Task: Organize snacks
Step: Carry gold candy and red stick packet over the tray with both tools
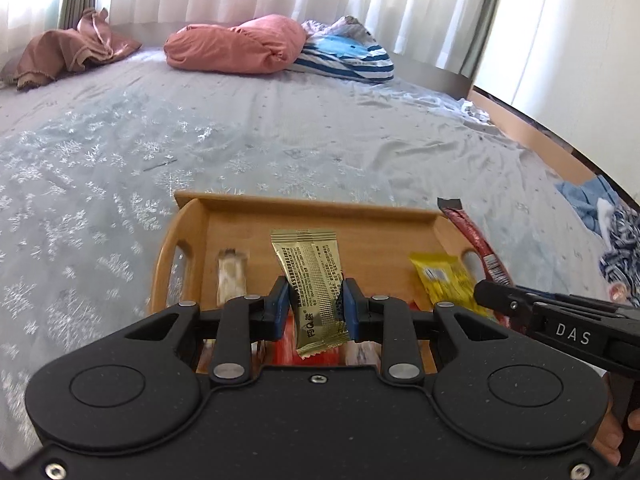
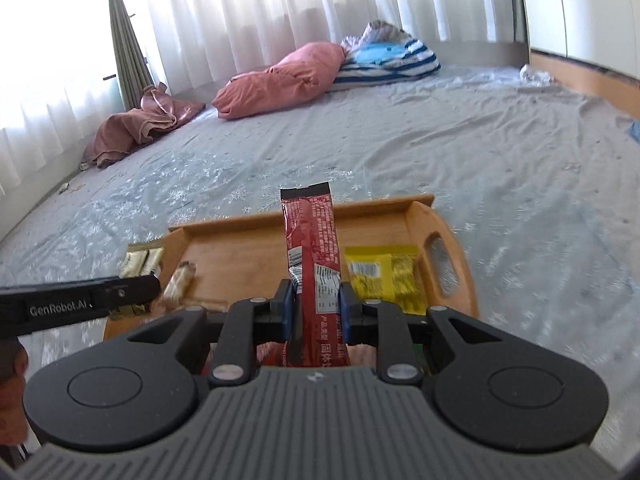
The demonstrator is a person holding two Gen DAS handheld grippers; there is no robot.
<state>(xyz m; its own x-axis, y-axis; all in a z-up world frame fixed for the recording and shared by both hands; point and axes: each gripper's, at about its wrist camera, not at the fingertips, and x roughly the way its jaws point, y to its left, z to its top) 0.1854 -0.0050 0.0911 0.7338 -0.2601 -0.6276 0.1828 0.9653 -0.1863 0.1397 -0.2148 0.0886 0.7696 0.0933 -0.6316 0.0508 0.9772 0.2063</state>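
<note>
Left wrist: left gripper (image 1: 316,300) fingers clamped on gold sachet (image 1: 310,276), held above wooden tray (image 1: 304,204) on the bed.
Right wrist: right gripper (image 2: 316,304) clamped on red stick pack (image 2: 314,256) over the tray. Looks like carry step; next, lower both into free tray space.

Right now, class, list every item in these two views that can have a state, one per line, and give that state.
Left gripper: shut on the gold foil snack packet, held above the tray.
Right gripper: shut on the long red snack stick packet.
Wooden tray with cut-out handles: resting on the bed, partly filled.
Yellow snack packet: lying flat in the tray.
Pale wrapped snack bar: lying in the tray.
</note>
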